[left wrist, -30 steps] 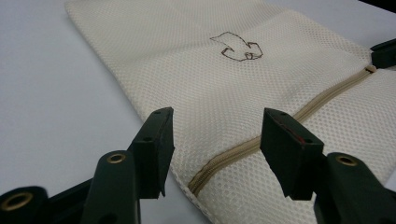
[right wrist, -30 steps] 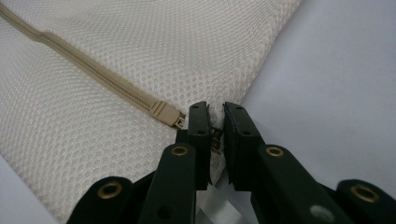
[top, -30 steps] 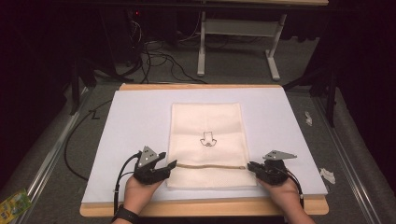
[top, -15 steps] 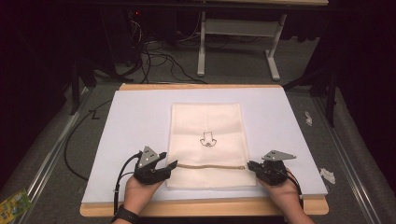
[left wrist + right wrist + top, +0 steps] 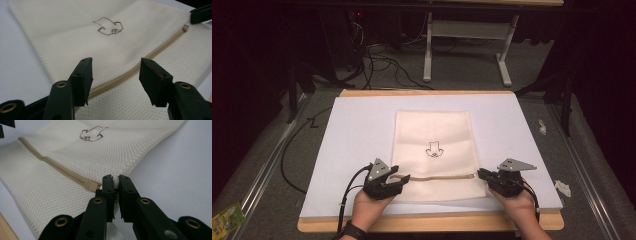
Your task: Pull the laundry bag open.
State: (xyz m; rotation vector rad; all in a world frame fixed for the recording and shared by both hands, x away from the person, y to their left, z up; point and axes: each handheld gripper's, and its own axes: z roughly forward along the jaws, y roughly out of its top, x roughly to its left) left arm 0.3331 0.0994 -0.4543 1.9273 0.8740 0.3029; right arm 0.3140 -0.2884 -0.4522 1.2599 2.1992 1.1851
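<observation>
cream mesh bag (image 5: 433, 150) lies flat on the white counter (image 5: 352, 130), its zipper (image 5: 437, 177) running between the left gripper (image 5: 399, 180), jaws spread over the zipper's end, and the right gripper (image 5: 481, 174), clamped on the bag's edge.

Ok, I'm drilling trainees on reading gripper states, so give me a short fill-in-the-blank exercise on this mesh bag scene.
1. The right gripper is shut on the ____ of the mesh bag.
2. The left gripper is ____, its jaws either side of the zipper.
3. The bag lies on a ____ sheet.

Missing words: edge; open; white
</observation>
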